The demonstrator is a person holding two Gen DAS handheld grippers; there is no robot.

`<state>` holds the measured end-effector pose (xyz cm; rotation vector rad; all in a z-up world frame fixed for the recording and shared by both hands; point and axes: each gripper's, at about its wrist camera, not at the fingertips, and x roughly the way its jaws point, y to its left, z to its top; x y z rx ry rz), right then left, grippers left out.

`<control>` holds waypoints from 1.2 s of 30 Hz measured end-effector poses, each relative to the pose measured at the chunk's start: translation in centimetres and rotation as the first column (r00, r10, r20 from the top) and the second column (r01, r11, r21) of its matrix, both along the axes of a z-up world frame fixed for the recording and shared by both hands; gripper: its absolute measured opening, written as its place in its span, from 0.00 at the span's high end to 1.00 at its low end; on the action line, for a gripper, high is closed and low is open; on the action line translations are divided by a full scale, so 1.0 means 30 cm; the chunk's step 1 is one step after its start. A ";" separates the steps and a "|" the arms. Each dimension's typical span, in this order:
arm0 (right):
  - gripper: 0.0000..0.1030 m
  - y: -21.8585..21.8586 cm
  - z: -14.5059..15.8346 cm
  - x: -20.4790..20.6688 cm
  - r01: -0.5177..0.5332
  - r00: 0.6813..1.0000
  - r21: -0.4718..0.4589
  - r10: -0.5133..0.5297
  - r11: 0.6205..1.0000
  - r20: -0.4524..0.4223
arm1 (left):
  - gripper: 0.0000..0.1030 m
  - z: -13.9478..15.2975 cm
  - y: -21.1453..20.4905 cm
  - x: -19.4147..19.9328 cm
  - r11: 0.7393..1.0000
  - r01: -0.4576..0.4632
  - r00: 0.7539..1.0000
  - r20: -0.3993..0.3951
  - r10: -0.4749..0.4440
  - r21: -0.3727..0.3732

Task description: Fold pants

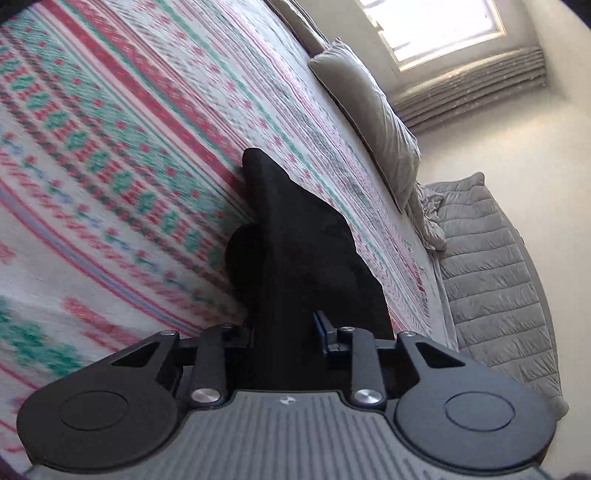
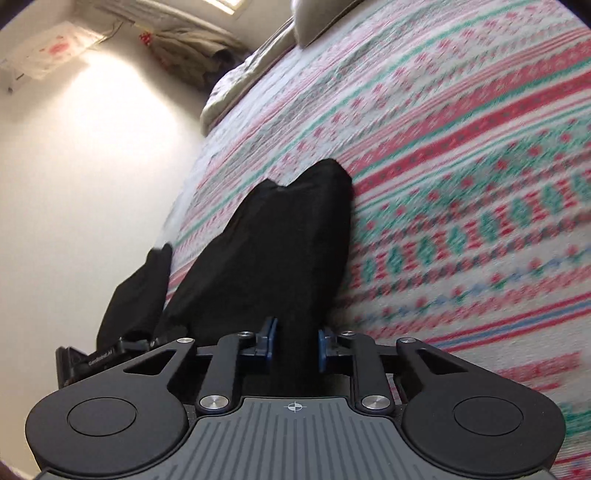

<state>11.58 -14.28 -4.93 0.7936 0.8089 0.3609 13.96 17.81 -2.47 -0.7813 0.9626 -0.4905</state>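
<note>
The black pants (image 1: 295, 243) hang bunched from my left gripper (image 1: 286, 332), which is shut on them above the patterned bedspread (image 1: 110, 147). In the right wrist view the same black pants (image 2: 280, 236) run forward from my right gripper (image 2: 295, 343), which is shut on them too. The other gripper (image 2: 92, 358) shows at the lower left of the right wrist view, holding another bunch of the black cloth (image 2: 140, 291). The fingertips of both grippers are hidden by the cloth.
A bed with a red, green and white patterned cover (image 2: 461, 166) fills both views. Grey pillows (image 1: 369, 110) lie at its head under a window (image 1: 436, 26). A grey quilted cover (image 1: 491, 266) lies beside the bed. A white wall (image 2: 92, 166) borders the other side.
</note>
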 end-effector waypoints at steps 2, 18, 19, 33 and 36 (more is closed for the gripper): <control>0.82 -0.060 0.005 -0.007 0.045 0.999 0.017 -0.045 0.999 -0.006 | 0.73 0.001 -0.077 0.018 1.000 0.018 1.000 0.003 -0.018 0.004; 0.82 -0.492 0.013 0.014 0.318 0.939 0.125 -0.330 0.940 0.092 | 0.75 0.005 -0.511 0.184 0.996 0.090 0.973 0.211 -0.089 0.005; 0.82 -0.505 0.017 0.013 0.313 0.936 0.145 -0.331 0.939 0.118 | 0.75 -0.003 -0.516 0.189 0.996 0.086 0.971 0.226 -0.082 -0.007; 0.72 -0.535 0.023 0.068 0.379 0.924 -0.084 -0.372 0.921 0.095 | 0.42 0.054 -0.557 0.173 0.947 -0.064 0.960 0.279 -0.029 0.316; 0.70 -0.519 0.064 0.029 0.386 0.921 -0.131 -0.374 0.913 0.107 | 0.42 0.103 -0.553 0.118 0.919 -0.091 0.944 0.327 -0.044 0.385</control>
